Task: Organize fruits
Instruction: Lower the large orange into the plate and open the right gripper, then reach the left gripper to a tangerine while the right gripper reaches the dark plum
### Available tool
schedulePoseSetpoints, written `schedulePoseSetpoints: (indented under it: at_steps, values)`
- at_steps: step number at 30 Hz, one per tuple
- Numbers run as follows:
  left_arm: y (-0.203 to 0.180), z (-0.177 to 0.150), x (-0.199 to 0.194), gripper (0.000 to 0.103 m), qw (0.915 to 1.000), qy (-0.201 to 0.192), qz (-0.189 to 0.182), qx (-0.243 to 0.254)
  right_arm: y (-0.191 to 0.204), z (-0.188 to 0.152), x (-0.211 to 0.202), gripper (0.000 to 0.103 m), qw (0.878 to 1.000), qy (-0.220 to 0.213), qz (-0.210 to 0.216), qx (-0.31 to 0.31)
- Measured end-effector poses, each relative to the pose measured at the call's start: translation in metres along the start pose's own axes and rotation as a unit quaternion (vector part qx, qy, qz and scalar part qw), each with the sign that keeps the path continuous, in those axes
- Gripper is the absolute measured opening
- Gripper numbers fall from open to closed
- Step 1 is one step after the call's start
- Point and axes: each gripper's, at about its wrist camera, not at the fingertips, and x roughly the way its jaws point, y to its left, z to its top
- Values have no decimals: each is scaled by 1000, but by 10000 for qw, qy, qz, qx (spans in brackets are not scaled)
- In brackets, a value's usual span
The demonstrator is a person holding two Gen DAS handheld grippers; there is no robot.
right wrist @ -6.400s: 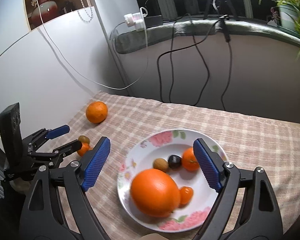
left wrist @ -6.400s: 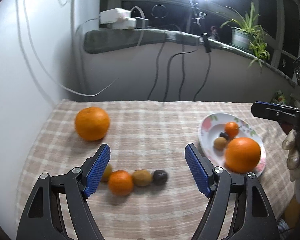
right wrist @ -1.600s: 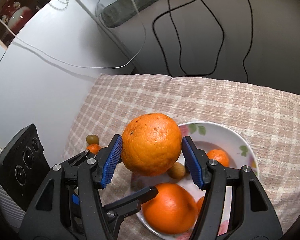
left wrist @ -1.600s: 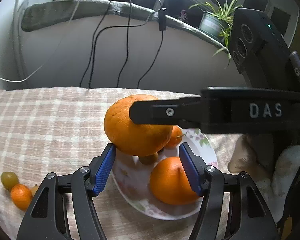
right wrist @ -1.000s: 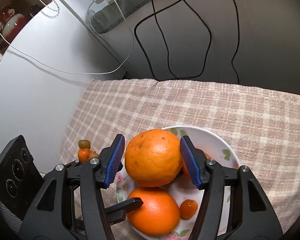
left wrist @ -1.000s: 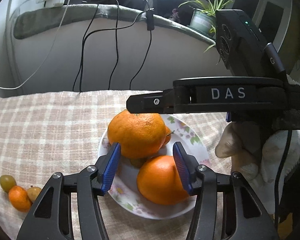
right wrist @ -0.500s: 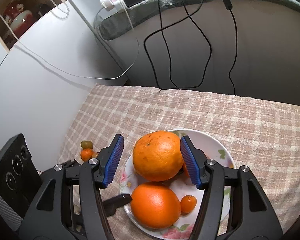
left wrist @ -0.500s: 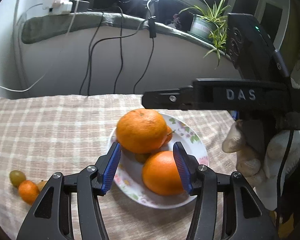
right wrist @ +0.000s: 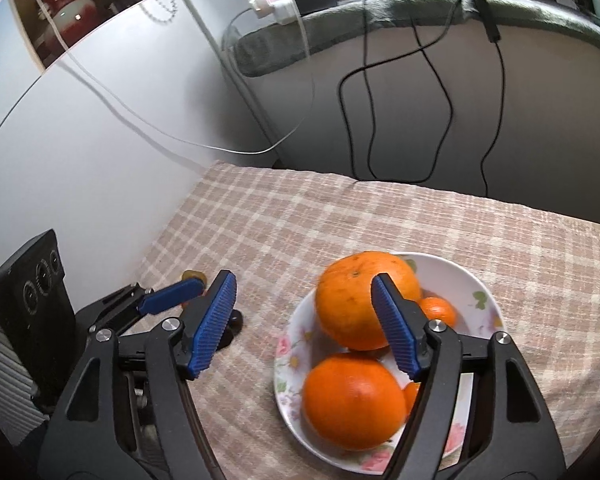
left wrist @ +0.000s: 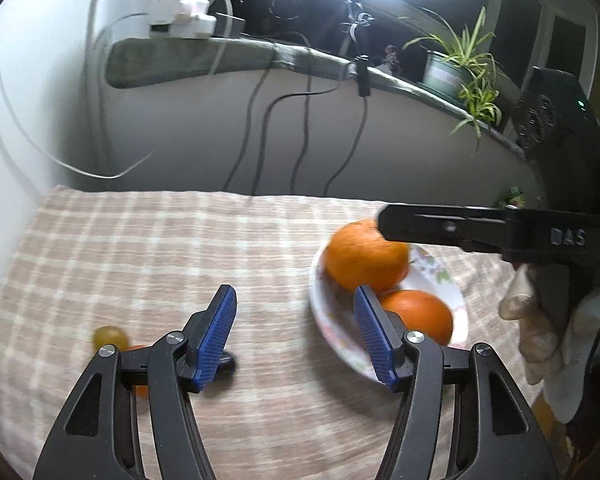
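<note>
- Blue-padded left gripper (left wrist: pixel 296 334) is at six o'clock, jaws spreading, nothing but cloth between them.
- Right gripper (right wrist: pixel 304 324) is widening too, empty, off the big orange (right wrist: pixel 366 300).
- Both oranges sit on the flowered plate (right wrist: pixel 480 292) at three o'clock.
- Small fruits (left wrist: pixel 110 336) wait at eight o'clock; best approach low and centre one before pinching.

The checked cloth (left wrist: pixel 148 248) is free at the left and back. The floral plate (right wrist: pixel 464 276) with two large oranges (right wrist: pixel 366 304) blocks the right side; small fruits (left wrist: pixel 109 337) lie near the left edge.
</note>
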Motion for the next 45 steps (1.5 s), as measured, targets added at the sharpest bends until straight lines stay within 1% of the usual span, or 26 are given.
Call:
schedulePoseSetpoints:
  at_steps: [9,16,20,25,27,32,34,35,36,41,45]
  values:
    - [44,-9,-17,61,9989,-67,404,-221,28,-9,7,75,9992,-103,133,-373]
    - [75,-16,-25,60,9969,-51,671,-413,62,-22,16,75,9944,-106,103,-1043]
    - [88,-21,-26,60,9960,4,741,-501,80,-31,28,75,9895,44,65,-1444]
    - [99,-29,-28,56,9953,86,770,-579,93,-39,41,75,9839,213,22,-1774]
    - [101,-33,-28,52,9953,133,758,-582,97,-41,47,75,9819,280,15,-1871]
    - [100,-41,-24,45,9960,256,668,-542,102,-47,63,74,9762,486,-66,-2113]
    - [98,-44,-22,41,9963,325,633,-490,104,-50,68,68,9734,551,-114,-2221]
    - [97,-45,-21,39,9964,345,619,-473,105,-51,72,60,9715,615,-130,-2286]
    - [96,-46,-20,39,9965,364,598,-459,106,-52,75,55,9697,681,-137,-2343]
    - [93,-50,-11,38,9967,494,516,-394,111,-59,91,51,9607,928,-206,-2608]
    - [93,-52,-6,37,9964,562,523,-364,111,-60,103,48,9569,1081,-292,-2680]
